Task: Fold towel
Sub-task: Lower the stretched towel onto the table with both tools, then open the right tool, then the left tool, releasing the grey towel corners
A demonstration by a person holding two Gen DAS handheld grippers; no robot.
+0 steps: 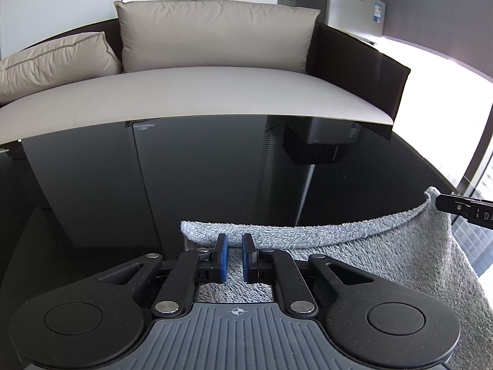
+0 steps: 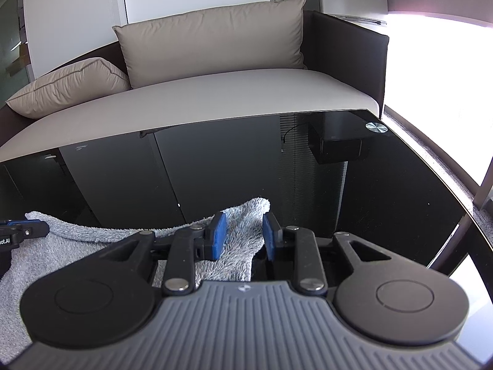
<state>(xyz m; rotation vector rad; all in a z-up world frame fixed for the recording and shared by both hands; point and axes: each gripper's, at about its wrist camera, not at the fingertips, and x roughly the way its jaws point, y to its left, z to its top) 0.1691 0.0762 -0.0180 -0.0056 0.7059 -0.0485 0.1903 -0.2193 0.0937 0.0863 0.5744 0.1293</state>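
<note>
1. Two hand-held grippers sit low over a glossy black surface (image 1: 215,169), each near one end of a grey towel (image 1: 385,246).
2. The left hand-held gripper (image 1: 234,260) has its blue pads a narrow gap apart, with nothing clamped between them; the towel's rolled far edge lies just ahead of the tips, and towel pile shows beneath the linkage.
3. From that rolled edge the towel runs off to the gripper's right, its edge rising to a raised corner beside the other gripper's black finger (image 1: 462,208), at the frame's right border.
4. The right hand-held gripper (image 2: 243,236) has its pads (image 2: 219,234) wider apart; a towel corner lies between them, against the left pad and clear of the right one, so it is not pinched.
5. That corner's tip (image 2: 260,202) pokes just past the fingertips; the rest of the towel spreads back and to this gripper's left, toward the left gripper's tip (image 2: 21,231).
6. Ahead of both grippers the surface runs bare to its far edge, where a beige sofa (image 2: 215,98) sits right behind.
7. To the right gripper's right the surface edge curves away, with a small metal disc (image 2: 376,127) near the far corner.
</note>
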